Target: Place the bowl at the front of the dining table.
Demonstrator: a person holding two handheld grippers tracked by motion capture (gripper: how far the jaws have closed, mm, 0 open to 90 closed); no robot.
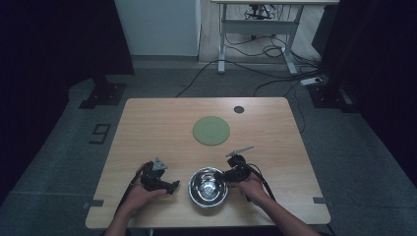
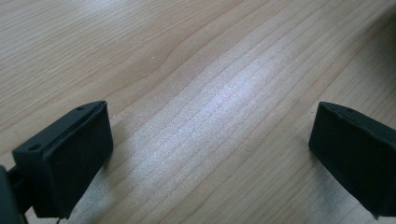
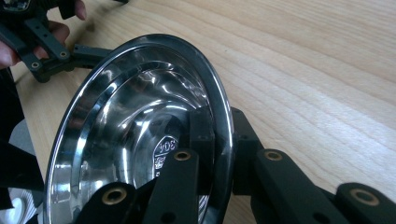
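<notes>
A shiny steel bowl (image 1: 208, 187) sits near the table's front edge, between my two hands. My right gripper (image 1: 227, 176) is shut on its right rim. In the right gripper view one jaw lies inside the bowl (image 3: 140, 130) and the other outside, and the right gripper (image 3: 222, 130) pinches the rim between them. My left gripper (image 1: 167, 187) rests on the table just left of the bowl, apart from it. In its own view the left gripper (image 2: 210, 144) stands wide open over bare wood, with nothing between the jaws.
A round green plate (image 1: 211, 130) lies flat at the middle of the wooden table (image 1: 147, 123). A small black disc (image 1: 239, 109) sits near the far edge. Beyond the table are a desk frame and cables on the floor.
</notes>
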